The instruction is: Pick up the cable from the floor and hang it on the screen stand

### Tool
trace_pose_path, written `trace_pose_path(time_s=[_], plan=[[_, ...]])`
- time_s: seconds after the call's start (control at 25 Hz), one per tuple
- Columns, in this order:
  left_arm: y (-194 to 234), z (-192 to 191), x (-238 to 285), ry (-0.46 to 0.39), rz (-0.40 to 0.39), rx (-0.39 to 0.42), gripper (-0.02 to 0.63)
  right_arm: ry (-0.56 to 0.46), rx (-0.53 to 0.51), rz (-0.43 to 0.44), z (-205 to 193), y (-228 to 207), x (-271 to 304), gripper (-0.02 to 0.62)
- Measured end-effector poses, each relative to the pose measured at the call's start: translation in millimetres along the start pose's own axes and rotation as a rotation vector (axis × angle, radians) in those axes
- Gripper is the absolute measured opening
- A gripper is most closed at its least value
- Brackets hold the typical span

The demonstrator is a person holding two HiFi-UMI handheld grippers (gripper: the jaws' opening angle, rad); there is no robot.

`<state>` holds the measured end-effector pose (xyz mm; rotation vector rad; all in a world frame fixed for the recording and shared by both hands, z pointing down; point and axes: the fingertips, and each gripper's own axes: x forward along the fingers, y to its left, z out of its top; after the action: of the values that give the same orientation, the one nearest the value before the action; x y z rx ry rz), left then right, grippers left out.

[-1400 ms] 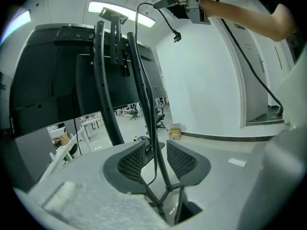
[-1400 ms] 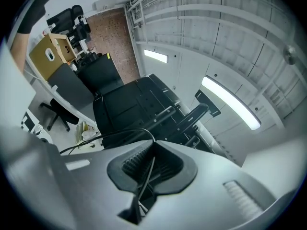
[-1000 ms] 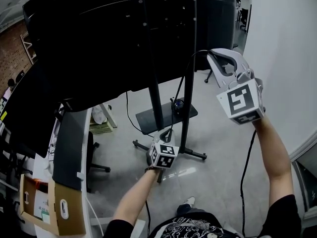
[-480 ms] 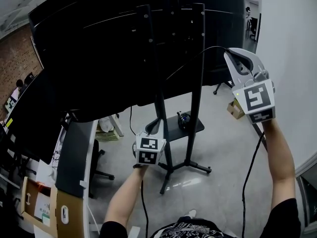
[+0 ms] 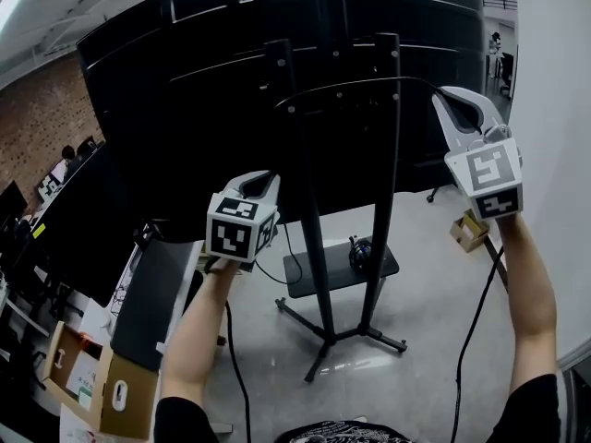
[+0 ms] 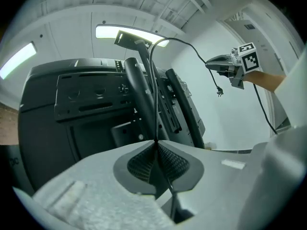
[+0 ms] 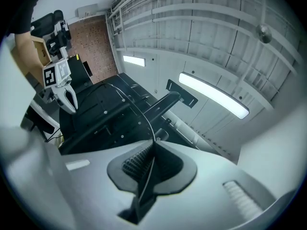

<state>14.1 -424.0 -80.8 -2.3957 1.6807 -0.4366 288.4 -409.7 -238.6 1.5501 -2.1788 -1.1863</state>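
Jaws pinch a thin, black, arching cable [image 5: 355,84].

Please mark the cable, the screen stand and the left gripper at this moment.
cable [image 5: 369,80]: head view, top of its arc across the stand's posts.
screen stand [image 5: 377,247]: head view, lower part of the right upright post.
left gripper [image 6: 155,146]: left gripper view, between the fingers, shut on the cable.
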Motion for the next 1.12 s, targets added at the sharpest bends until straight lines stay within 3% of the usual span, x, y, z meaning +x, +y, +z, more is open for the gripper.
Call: trace_pose_path(time_s=[0.28, 0.44, 0.76, 1.12], plan=[[45, 62, 9, 0.060, 0.087, 0.079, 0.023, -0.010, 0.032, 0.011, -1, -26, 39, 0.021], [66, 87, 18, 0.142, 0.099, 0.077, 0.023, 0.009, 0.043, -0.002, 2, -41, 59, 0.021], [98, 109, 38, 0.336, 0.119, 0.016, 0.025, 0.044, 0.031, -0.011, -1, -57, 100, 0.021], [111, 101, 55, 0.598, 0.129, -0.020, 0.025, 0.106, 0.001, 0.003, -8, -77, 144, 0.021]])
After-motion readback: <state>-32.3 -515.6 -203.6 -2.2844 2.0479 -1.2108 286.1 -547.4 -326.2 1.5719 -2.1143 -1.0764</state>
